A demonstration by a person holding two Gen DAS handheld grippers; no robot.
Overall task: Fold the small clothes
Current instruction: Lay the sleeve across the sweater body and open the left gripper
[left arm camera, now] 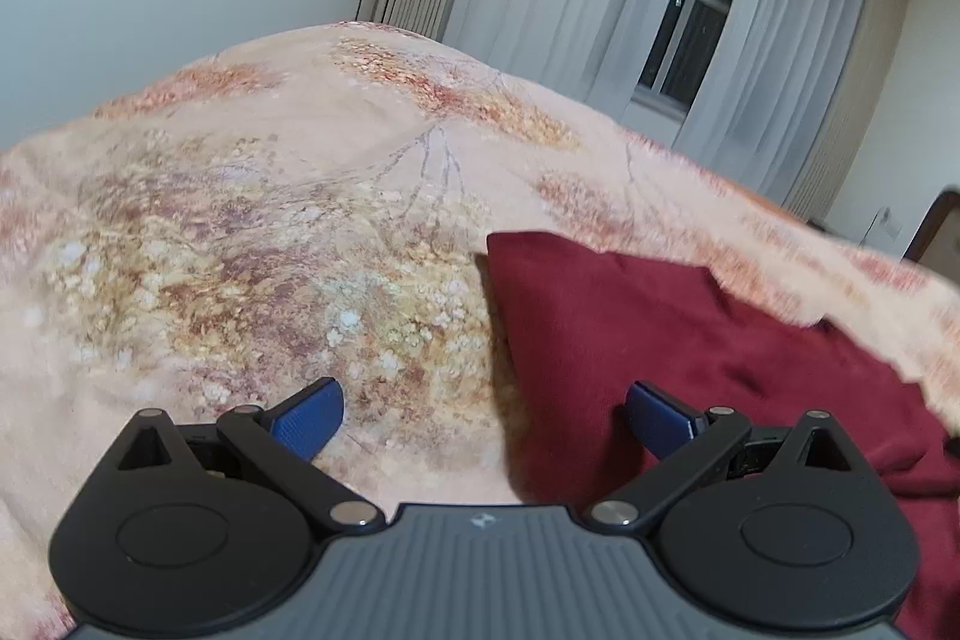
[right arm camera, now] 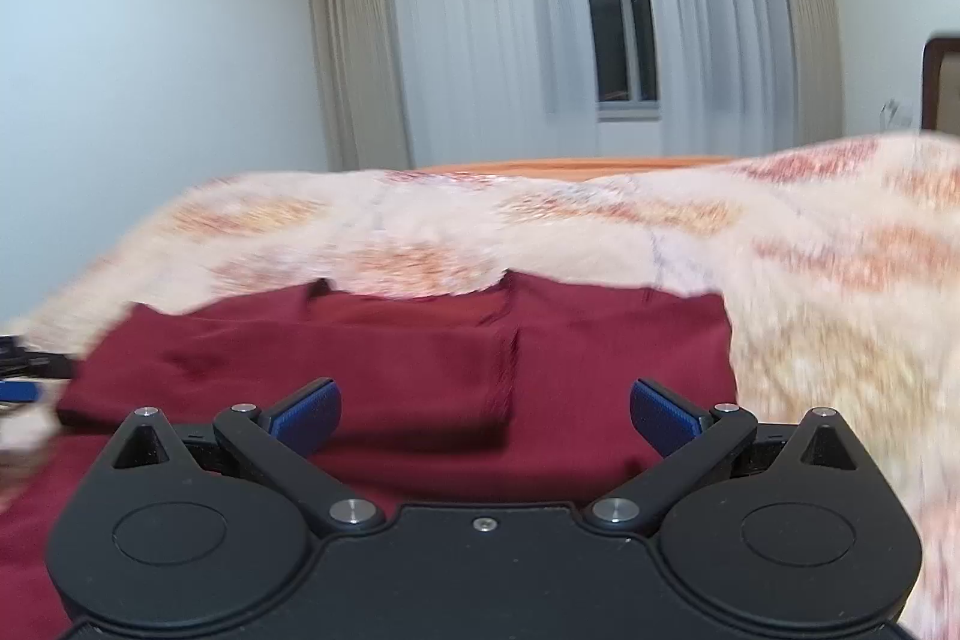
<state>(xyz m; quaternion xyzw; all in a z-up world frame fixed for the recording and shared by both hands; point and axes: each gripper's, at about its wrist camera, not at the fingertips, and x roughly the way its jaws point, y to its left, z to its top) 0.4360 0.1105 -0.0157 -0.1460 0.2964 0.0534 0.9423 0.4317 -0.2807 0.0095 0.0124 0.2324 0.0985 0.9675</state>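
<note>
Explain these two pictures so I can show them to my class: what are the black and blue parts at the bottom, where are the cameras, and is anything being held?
Each picture comes from a camera mounted on a hand-held gripper, looking forward along its two fingers. The black parts are the gripper body; the blue pieces are its finger pads. One view shows the left gripper, the other the right gripper. Both stand open and hold nothing. Ahead lies a dark red garment, partly folded, on a bed covered by a floral blanket. Behind are curtains and a window.
</note>
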